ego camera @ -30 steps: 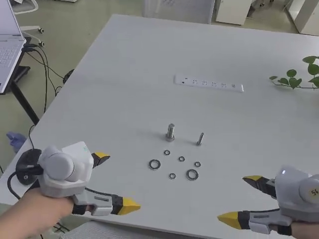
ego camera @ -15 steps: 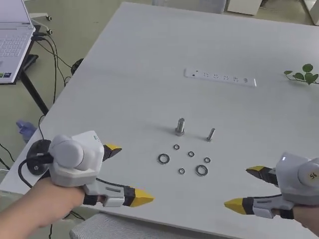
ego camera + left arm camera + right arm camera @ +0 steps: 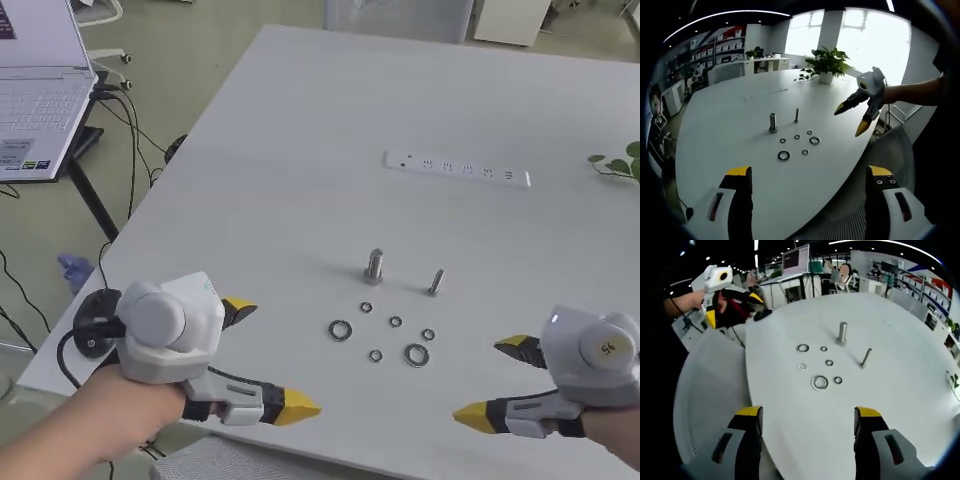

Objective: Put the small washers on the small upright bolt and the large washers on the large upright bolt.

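Nothing among the task's things has shifted since the earlier frames. The head view has swung, so more of the laptop shows off the counter's far left side. Both tongs keep their stations at the near edge, with the right tongs perhaps a touch nearer the washers.

The left tongs have their yellow-tipped jaws wide apart, holding nothing. The right tongs are likewise spread and hold nothing.

Ahead of the two tongs and between them lies the loose cluster. Two large washers lie flat, one toward the left tongs and one toward the right. Four small washers are scattered among them, none touching another.

Just beyond the washers stand the large bolt, upright on its head, and the small bolt on the right tongs' side of it. Neither bolt carries a washer.

Bare counter runs from each pair of jaws to the cluster. Well beyond the bolts lies a white power strip. A leafy plant sits far off past the right tongs.
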Motion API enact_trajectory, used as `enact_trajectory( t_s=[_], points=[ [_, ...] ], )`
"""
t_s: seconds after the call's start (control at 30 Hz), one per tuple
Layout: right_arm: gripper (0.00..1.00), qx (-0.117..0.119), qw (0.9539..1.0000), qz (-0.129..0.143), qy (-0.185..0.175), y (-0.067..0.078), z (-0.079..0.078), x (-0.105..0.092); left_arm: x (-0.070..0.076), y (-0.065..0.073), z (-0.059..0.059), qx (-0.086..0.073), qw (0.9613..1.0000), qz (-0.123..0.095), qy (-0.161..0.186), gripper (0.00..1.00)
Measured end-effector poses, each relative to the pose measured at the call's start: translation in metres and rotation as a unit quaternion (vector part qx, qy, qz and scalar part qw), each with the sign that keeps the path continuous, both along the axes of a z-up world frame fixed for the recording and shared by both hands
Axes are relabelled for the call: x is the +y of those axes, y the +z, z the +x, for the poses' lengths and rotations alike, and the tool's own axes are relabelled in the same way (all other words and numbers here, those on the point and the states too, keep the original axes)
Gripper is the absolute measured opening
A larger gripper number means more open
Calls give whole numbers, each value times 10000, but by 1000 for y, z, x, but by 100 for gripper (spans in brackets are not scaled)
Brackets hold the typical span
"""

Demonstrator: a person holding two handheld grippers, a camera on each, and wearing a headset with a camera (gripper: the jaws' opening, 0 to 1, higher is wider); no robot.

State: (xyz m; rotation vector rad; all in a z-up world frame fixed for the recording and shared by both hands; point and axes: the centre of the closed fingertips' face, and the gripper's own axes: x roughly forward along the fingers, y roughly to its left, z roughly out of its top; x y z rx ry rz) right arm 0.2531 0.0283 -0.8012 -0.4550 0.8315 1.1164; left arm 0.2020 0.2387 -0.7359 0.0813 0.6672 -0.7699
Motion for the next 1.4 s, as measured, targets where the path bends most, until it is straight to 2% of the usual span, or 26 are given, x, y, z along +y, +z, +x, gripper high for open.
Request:
enact_trajectory(
  t_s=[0.27,0.4,0.43,0.53,0.63,0.77,0.83,0.9,0.93,1.0,1.1,1.2,1.27,1.33,1.4],
  points=[
    [74,-36,9995,-151,265,1,10,10,-3,-2,-1,73,10000,-41,26,93],
    [73,-122,9984,-251,486,2,16,16,0,-1,1,-15,9999,-8,124,95],
    [73,-134,9981,-298,520,3,20,19,1,0,3,-141,9998,52,113,96],
    [73,-191,9963,-385,738,5,21,26,-1,-1,2,-87,9998,-93,161,95],
    [70,-219,9942,-500,922,2,25,28,-2,-4,1,-106,9998,-58,126,95],
    [68,-190,9928,-446,1093,2,27,38,-4,-5,1,-148,9998,-67,111,95],
    [65,-212,9895,-571,1314,-2,25,42,-5,-9,1,-151,9999,2,67,95],
    [60,-423,9832,-765,1602,-4,28,44,-6,-10,1,-157,9998,-6,85,94],
    [58,-401,9812,-781,1719,-7,25,48,-7,-11,1,-145,9999,-9,92,94],
    [58,-304,9810,-776,1753,-10,24,51,-7,-11,0,-155,9998,14,79,94],
    [58,-277,9759,-906,1965,-17,27,54,-8,-10,0,-165,9998,-6,98,94],
    [57,-274,9714,-997,2140,-22,29,56,-9,-9,0,-103,9997,-152,152,93],
    [57,-217,9681,-1071,2256,-26,29,57,-8,-9,0,-118,9997,-130,157,93],
    [56,-272,9621,-1204,2430,-30,31,57,-9,-10,-1,-131,9998,-53,122,92],
    [55,-245,9602,-1218,2501,-33,30,60,-9,-12,-2,-136,9999,-5,100,92]
  ],
)
